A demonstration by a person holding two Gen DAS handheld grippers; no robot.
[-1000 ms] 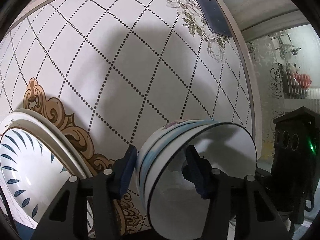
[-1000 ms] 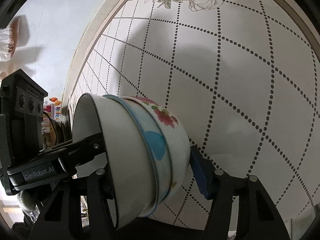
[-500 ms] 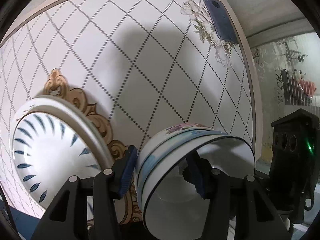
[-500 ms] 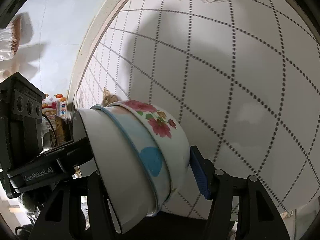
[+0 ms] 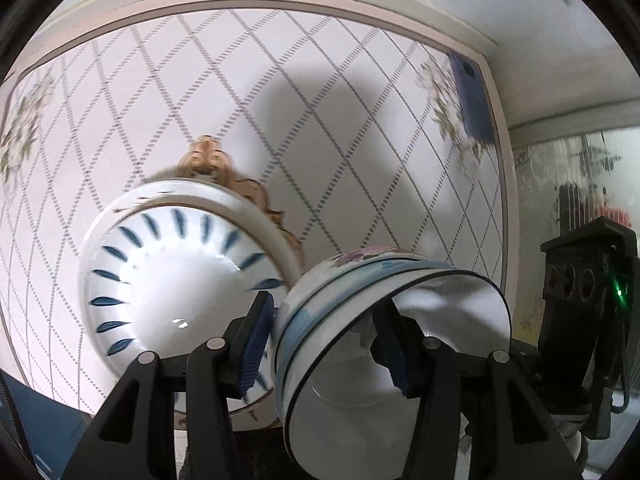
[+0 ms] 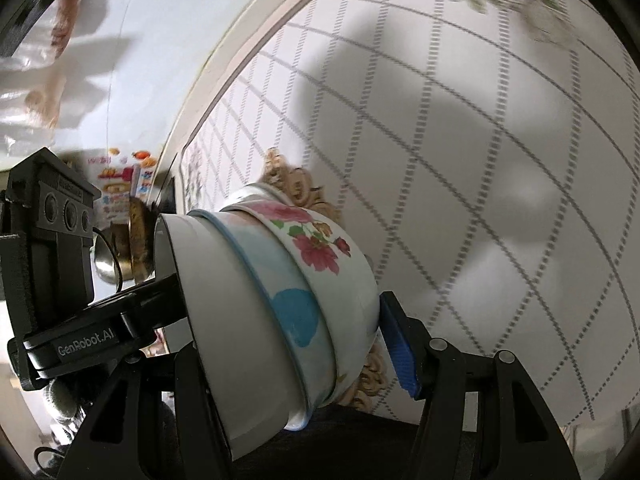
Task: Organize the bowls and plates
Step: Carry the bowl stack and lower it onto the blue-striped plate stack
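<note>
Porcelain in transit, held at both ends: bowl stack of three nested bowls, carried tilted with its mouth toward the left wrist camera and clear of the table. Clenched across the wall by the left gripper, with one pad inside the plain white inner bowl and the other against the outside. Braced from the far side by the right gripper, closed on the same stack with its blue pad pressed to the flowered outer bowl and its other finger hidden behind the white rim. Compared with a second ago, swung markedly leftward: leaf-patterned plate, then cut off at the left edge of the left wrist view, now whole and near the middle, lying on a second plate whose rim peeks out behind it. Overlapped at its right rim by the base of the stack, though impossible to say whether touching or merely in front. Gold scrollwork also newly visible behind the bowls in the right wrist view. Probably a carry toward the plates, with setting down not yet begun; levelling needed first, and care against knocking the plate rim.
</note>
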